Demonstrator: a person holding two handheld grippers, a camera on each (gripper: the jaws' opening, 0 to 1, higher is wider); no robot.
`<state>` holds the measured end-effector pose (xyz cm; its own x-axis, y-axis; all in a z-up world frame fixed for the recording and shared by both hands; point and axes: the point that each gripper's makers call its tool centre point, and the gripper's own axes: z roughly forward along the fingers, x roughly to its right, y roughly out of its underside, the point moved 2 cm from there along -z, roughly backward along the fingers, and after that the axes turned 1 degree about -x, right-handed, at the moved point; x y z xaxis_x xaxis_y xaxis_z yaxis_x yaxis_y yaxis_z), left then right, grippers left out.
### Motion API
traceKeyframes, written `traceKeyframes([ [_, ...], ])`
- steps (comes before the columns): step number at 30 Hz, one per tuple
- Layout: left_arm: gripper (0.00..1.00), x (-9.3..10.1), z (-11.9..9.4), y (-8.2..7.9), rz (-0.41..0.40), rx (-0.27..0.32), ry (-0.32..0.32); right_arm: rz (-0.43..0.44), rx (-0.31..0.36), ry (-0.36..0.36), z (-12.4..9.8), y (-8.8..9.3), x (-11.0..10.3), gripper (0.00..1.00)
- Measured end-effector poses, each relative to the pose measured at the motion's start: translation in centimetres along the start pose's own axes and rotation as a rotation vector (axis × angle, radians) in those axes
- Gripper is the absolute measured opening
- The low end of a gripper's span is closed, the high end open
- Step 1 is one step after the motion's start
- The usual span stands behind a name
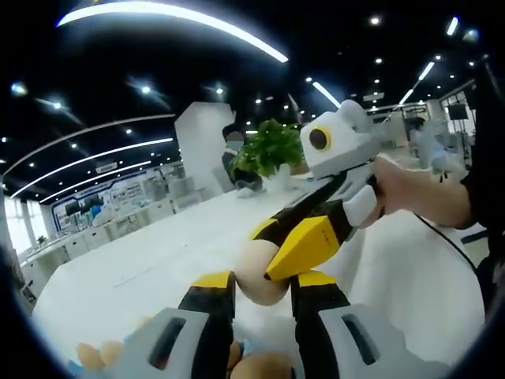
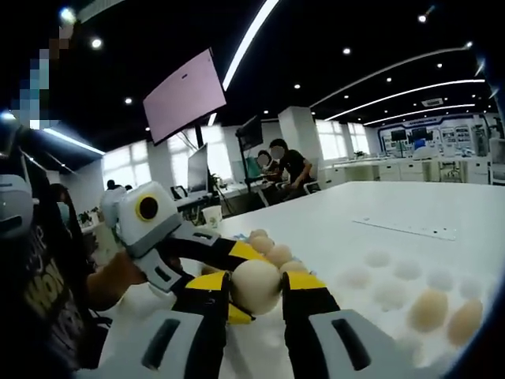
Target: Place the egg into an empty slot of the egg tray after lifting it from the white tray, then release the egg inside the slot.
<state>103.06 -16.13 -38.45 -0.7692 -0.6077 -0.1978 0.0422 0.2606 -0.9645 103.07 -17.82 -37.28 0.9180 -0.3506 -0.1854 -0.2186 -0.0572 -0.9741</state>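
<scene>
Currently the egg [image 2: 255,287] sits above the white table [image 2: 410,217], clamped between both the right claw [image 2: 256,294] and left claw [image 1: 263,286]. Two eggs [image 2: 446,314] occupy slots of the egg tray [image 2: 394,296] at right.

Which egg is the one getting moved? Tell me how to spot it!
Find the big white table, then the egg tray on it. Just left of the tray in the right gripper view, the egg sits between the black-and-yellow tips of the right tool. Unlike the two eggs resting in tray slots, it sits in no slot.
</scene>
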Motion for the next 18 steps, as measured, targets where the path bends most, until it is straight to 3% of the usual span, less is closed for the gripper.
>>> traceKeyframes([
  [18,0.27,-2.4,-1.7,0.0,-0.017,0.011,-0.059,0.025,0.021,0.032,-0.6,-0.2,0.7,0.32],
])
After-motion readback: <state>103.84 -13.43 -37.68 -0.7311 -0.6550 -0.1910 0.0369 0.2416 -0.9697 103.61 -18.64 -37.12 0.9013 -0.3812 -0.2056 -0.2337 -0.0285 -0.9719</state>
